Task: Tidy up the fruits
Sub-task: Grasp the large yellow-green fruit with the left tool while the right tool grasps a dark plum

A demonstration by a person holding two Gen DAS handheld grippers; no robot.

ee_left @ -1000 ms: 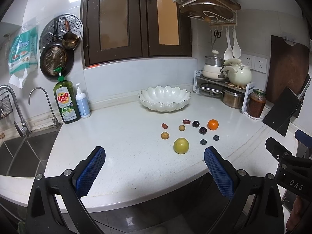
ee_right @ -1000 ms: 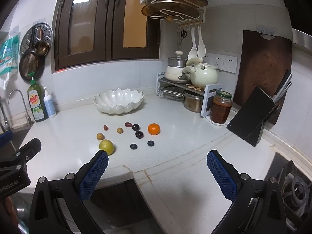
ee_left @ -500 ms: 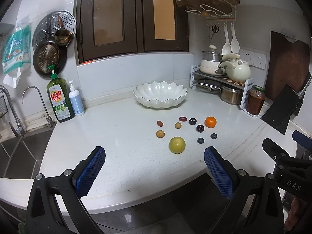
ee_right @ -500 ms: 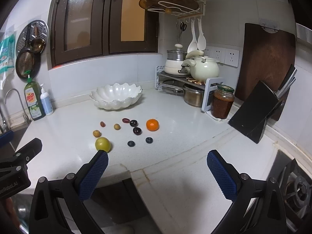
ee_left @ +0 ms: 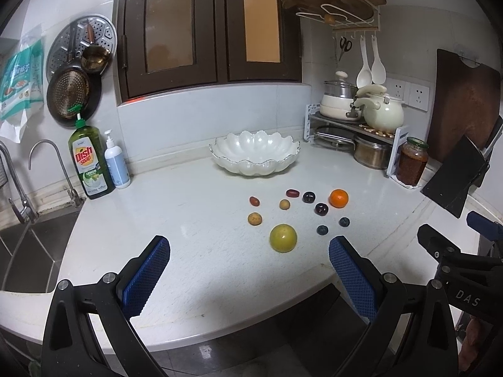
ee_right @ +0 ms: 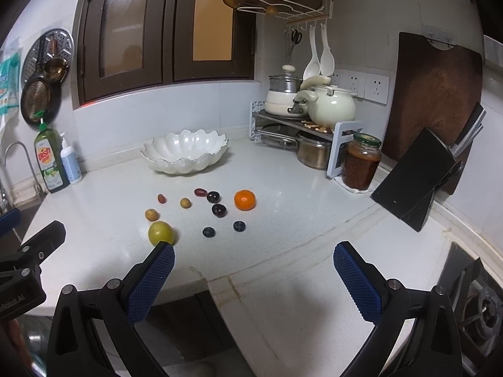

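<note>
Kitchen corner, fruit sort not yet begun: left tool [ee_left: 248, 270] w/ pads spread, empty, over the surface [ee_left: 188, 220] front edge; fruits lie loose mid-surface, yellow-green fruit [ee_left: 283, 237] nearest the front, red grape [ee_left: 292, 193] long axis left-right, orange [ee_left: 338, 198] at right; white bowl [ee_left: 254, 154] empty by the back edge, likely their destination; right tool [ee_right: 254, 271] also spread, empty.
</note>
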